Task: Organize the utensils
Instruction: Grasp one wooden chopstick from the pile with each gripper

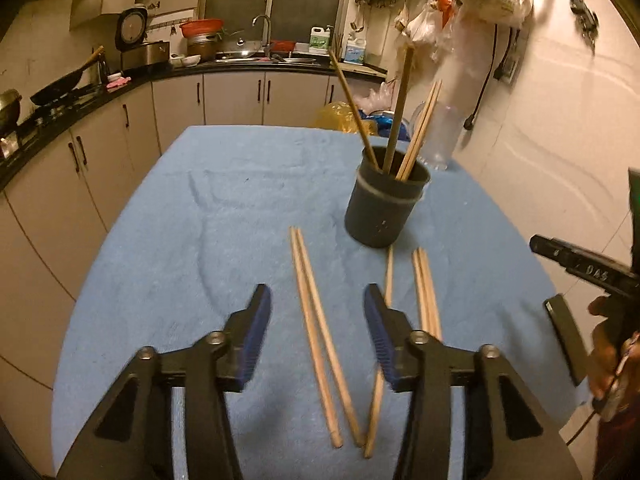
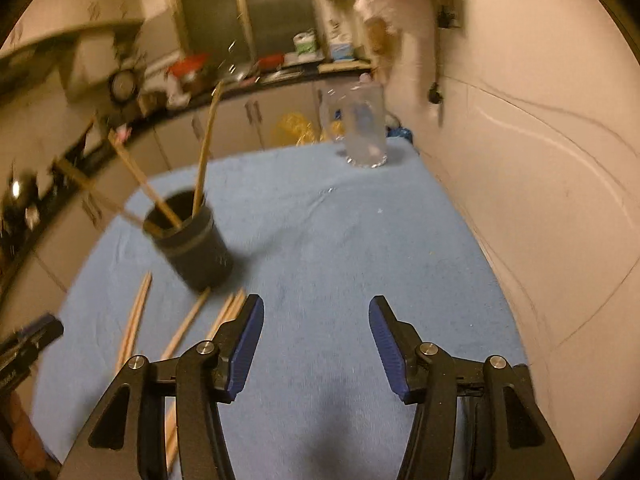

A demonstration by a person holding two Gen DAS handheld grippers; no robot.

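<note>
— What takes up most of the scene?

— A table under a blue cloth, set in a kitchen with pale cabinets and a dark counter running along the left and back. A clear plastic bottle stands at the far right edge of the cloth, close to the wall.

— And the utensil holder?

— A dark round cup stands upright past the middle of the cloth. Several chopsticks lean out of it at different angles, along with a darker, thicker stick.

— Where are the loose ones?

— Flat on the cloth, on the near side of the cup. A pair of chopsticks lies side by side, running toward the left camera. A single chopstick starts just beside the cup's base and crosses behind the left tool's right finger; its near tip meets the pair's tip. Two more chopsticks lie close together a little further right.

— The tools?

— The left gripper hovers with its fingers spread apart; the pair lies on the cloth in the gap below, pinched by nothing. The right gripper is also spread, with only bare cloth between its blue pads — the loose sticks sit to its left. That view is blurred. A hand grasps the right tool's handle at the left view's edge.
</note>
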